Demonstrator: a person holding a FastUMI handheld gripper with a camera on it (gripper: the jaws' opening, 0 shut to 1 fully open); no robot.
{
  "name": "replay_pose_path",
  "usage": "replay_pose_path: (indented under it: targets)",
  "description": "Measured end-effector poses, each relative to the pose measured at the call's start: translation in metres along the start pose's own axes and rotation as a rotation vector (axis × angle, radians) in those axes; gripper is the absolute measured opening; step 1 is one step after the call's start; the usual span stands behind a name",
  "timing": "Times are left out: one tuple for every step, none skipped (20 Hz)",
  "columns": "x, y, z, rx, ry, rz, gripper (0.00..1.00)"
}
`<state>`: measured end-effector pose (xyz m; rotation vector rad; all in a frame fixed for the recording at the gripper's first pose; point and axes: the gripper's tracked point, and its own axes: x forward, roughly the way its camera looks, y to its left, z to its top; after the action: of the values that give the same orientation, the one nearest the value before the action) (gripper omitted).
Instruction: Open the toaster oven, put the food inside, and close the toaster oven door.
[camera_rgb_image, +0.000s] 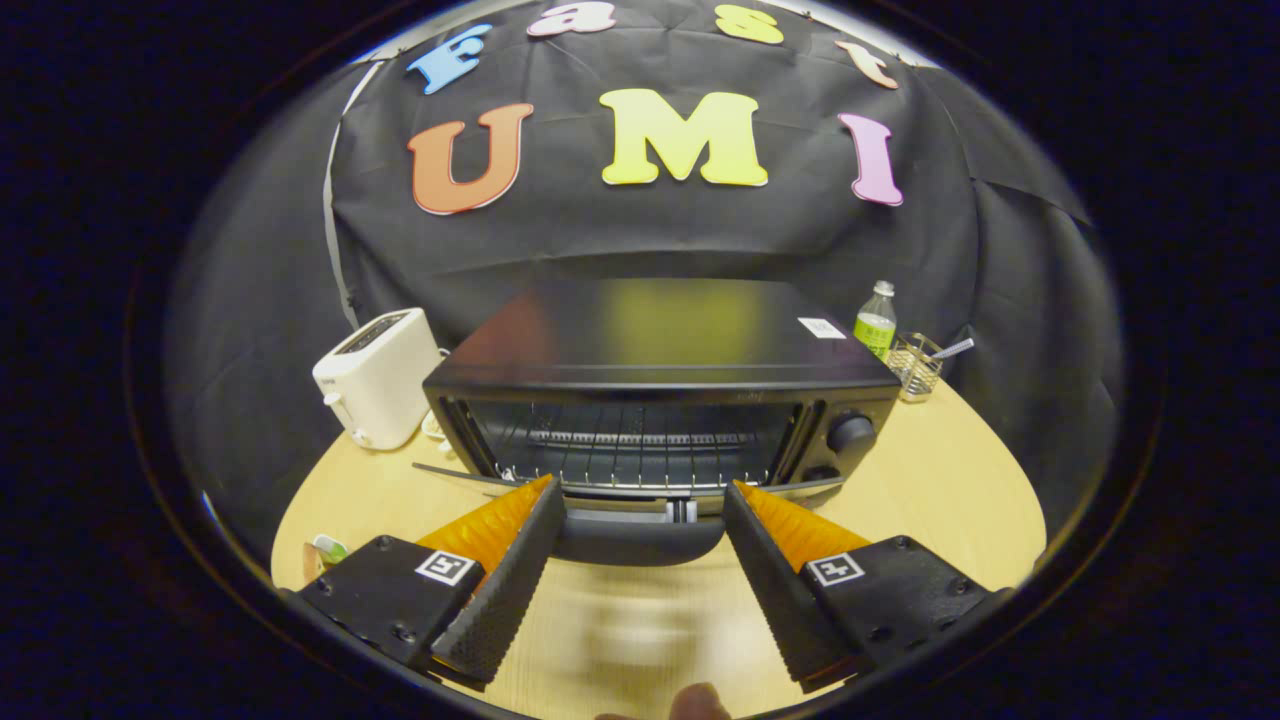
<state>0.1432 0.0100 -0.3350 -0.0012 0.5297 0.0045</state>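
Spread tongs (640, 490) astride lowered door handle (640, 540), toaster oven (660, 400) racks bare

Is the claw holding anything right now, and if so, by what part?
Nothing is held. The claw is open, its fingers either side of the toaster oven door handle, not pressing it.

Soft overhead light glares on my toaster oven's (665, 335) top, the worktop (640, 630) between my tongs (640, 495) blurs, and edges bow.
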Motion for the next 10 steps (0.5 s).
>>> replay_pose_path:
  targets:
    - [-0.003, 0.000, -0.006, -0.001, -0.002, -0.003, 1.00]
    - [-0.006, 0.000, -0.013, 0.009, 0.005, -0.003, 1.00]
    - [-0.007, 0.001, -0.020, 0.010, 0.016, -0.002, 1.00]
    - [-0.009, 0.000, -0.024, 0.002, 0.021, -0.001, 1.00]
    - [-0.011, 0.000, -0.028, -0.002, 0.030, 0.000, 1.00]
    - [-0.012, 0.001, -0.032, 0.003, 0.042, 0.005, 1.00]
    - [-0.013, 0.000, -0.038, 0.010, 0.057, 0.011, 1.00]
    - [-0.016, 0.001, -0.042, -0.015, 0.068, 0.014, 1.00]
    - [-0.014, 0.001, -0.046, -0.051, 0.074, 0.014, 1.00]
    - [-0.017, 0.001, -0.050, -0.079, 0.076, 0.016, 1.00]
